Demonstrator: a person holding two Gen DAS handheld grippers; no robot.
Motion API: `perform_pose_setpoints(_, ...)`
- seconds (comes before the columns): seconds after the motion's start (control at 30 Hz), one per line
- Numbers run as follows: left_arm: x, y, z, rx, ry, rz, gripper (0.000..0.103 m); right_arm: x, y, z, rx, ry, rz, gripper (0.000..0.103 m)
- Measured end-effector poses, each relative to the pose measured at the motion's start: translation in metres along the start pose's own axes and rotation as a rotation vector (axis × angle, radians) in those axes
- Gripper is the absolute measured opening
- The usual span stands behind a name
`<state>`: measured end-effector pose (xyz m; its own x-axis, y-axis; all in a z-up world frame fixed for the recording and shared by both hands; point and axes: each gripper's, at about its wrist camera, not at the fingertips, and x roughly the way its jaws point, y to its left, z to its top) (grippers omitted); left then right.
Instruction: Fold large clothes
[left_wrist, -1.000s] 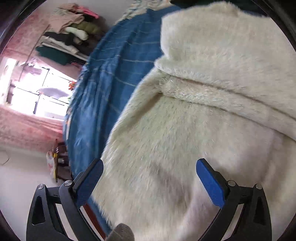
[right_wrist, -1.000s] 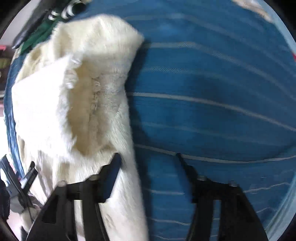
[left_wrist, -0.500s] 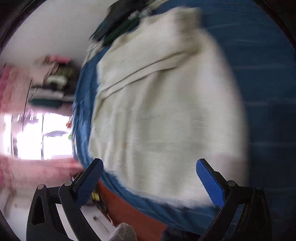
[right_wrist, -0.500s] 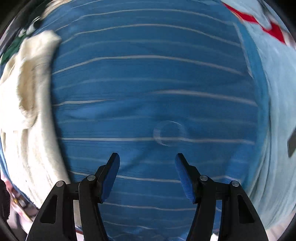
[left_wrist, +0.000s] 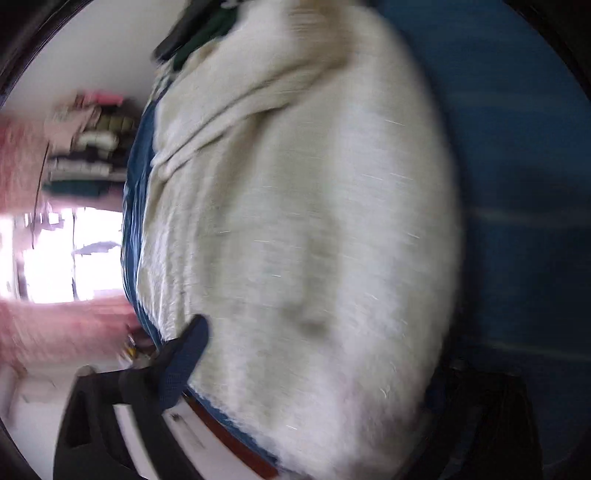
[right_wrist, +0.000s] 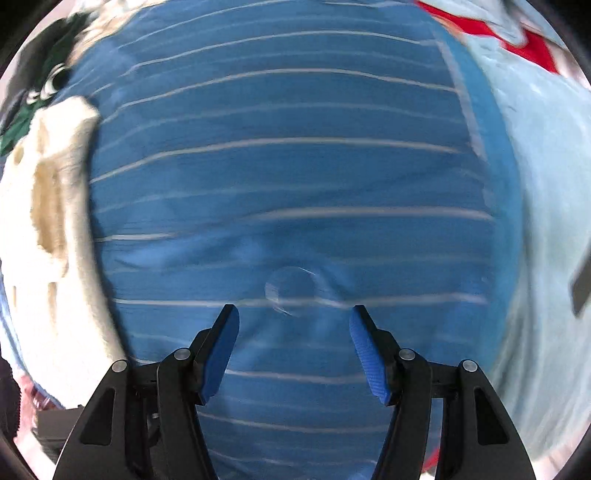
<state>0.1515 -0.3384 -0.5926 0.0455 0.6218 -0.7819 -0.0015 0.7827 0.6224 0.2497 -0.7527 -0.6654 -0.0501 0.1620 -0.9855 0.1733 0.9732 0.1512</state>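
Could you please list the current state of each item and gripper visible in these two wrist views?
Cream fluffy garment: partly folded, a fold across its upper part, lying on the bed.
Blue striped bedsheet: spread out, slightly wrinkled.
Left gripper: jaws closing over the garment's lower edge, not yet pinching it.
Right gripper: open, empty, above bare sheet.
Light blue blanket: rumpled beside the sheet.

Cream fleece garment (left_wrist: 303, 229) — folded, lying on blue bedspread (right_wrist: 295, 177).
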Motion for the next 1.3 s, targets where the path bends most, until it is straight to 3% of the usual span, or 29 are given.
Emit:
perform_pose_setpoints(0.07, 0.005, 0.03, 0.004, -0.087, 0.006, -0.106, 0.032, 0.01, 0.018, 0.014, -0.07, 0.006, 0.137, 0.083)
perform_pose_setpoints(0.17, 0.0, 0.059, 0.004, -0.124, -0.061, -0.125, 0.015, 0.014, 0.052, 0.034, -0.16, 0.001, 0.36, 0.085)
perform_pose_setpoints(0.33, -0.016, 0.086, -0.002, -0.148, -0.145, -0.134, 0.011, 0.011, 0.118, 0.046, -0.18, -0.032, 0.652, 0.091)
perform_pose_setpoints(0.4, -0.015, 0.101, -0.003, -0.154, -0.162, -0.15, 0.011, 0.017, 0.144, 0.054, -0.154, -0.017, 0.707, 0.091)
perform_pose_setpoints(0.53, -0.013, 0.111, -0.004, -0.163, -0.182, -0.177, 0.011, 0.047, 0.167, 0.061, -0.076, 0.047, 0.667, 0.09)
perform_pose_setpoints(0.6, -0.009, 0.124, -0.006, -0.173, -0.186, -0.204, 0.01, 0.059, 0.173, 0.061, 0.004, 0.081, 0.675, 0.059)
perform_pose_setpoints(0.63, -0.009, 0.13, -0.006, -0.176, -0.182, -0.218, 0.011, 0.055, 0.184, 0.053, 0.028, 0.092, 0.658, 0.026)
perform_pose_setpoints(0.8, -0.001, 0.184, -0.008, -0.241, -0.163, -0.352, 0.011, 0.001, 0.215, 0.031, 0.006, 0.022, 0.584, 0.021)
perform_pose_setpoints(0.93, 0.018, 0.249, -0.009, -0.317, -0.131, -0.504, 0.013, -0.064, 0.273, 0.017, -0.084, -0.026, 0.51, 0.021)
perform_pose_setpoints(1.03, 0.04, 0.297, -0.006, -0.37, -0.12, -0.561, 0.013, -0.088, 0.338, 0.011, -0.137, -0.024, 0.437, 0.021)
perform_pose_setpoints(1.2, 0.105, 0.37, 0.0, -0.477, -0.112, -0.584, 0.016, -0.067, 0.463, 0.022, -0.213, -0.008, 0.313, 0.021)
perform_pose_setpoints(1.3, 0.159, 0.399, -0.002, -0.562, -0.075, -0.604, 0.018, -0.022, 0.54, 0.03, -0.253, 0.029, 0.217, 0.021)
